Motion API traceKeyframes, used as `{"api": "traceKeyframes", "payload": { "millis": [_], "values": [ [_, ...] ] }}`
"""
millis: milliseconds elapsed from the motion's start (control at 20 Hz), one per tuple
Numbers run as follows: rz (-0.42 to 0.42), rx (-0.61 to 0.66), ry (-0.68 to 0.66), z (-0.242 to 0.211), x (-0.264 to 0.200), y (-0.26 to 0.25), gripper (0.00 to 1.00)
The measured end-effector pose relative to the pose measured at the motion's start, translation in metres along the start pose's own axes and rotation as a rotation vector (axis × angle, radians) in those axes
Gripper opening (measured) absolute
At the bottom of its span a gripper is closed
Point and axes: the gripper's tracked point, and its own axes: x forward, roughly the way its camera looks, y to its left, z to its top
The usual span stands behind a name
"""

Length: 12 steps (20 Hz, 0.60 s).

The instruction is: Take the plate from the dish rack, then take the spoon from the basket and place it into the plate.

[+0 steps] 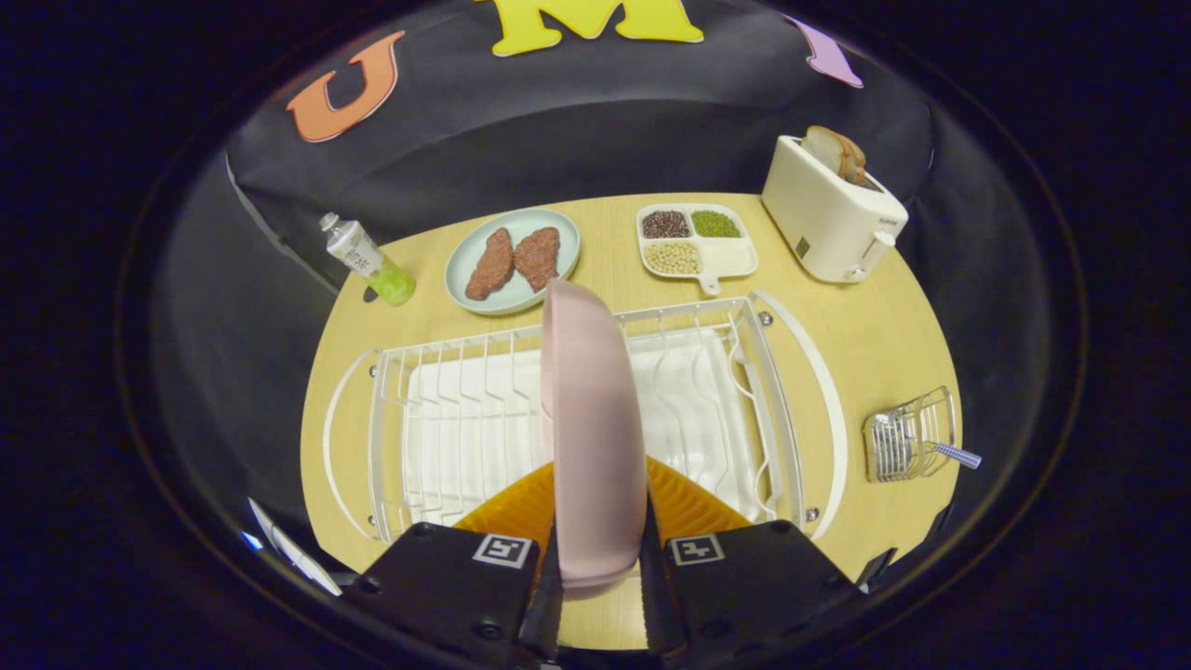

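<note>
Clearly the tongs (600, 558) are clamped on the pink plate (591, 419) — one finger presses each face of it near its lower rim, at the bottom centre of the frame. The plate stands on edge, upright, and rises from between the fingers up to the middle of the frame, in front of the white dish rack (447, 409). Whether its lower rim touches the rack I cannot tell. The rack spreads across the middle of the wooden worktop (875, 344), with a white drip tray under its wires.

At the right of the frame, apart from the rack, lies a small wire basket (907, 437) with the spoon (958, 455) in it — the handle pokes out toward the right edge.

Beyond the rack, toward the top of the frame, stand a bottle (365, 259) with green liquid at upper left, a pale green dish (512, 261) holding two brown patties, a divided white tray (696, 242) with grains and beans, and a cream toaster (833, 219) with bread slices in it at upper right.
</note>
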Motion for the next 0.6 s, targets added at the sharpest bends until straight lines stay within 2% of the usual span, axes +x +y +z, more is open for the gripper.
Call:
{"api": "traceKeyframes", "payload": {
  "millis": [400, 600],
  "values": [
    [-0.088, -0.023, 0.008, -0.003, -0.019, 0.000, 0.36],
    [-0.178, -0.065, -0.016, 0.003, -0.046, -0.006, 0.36]
  ]
}}
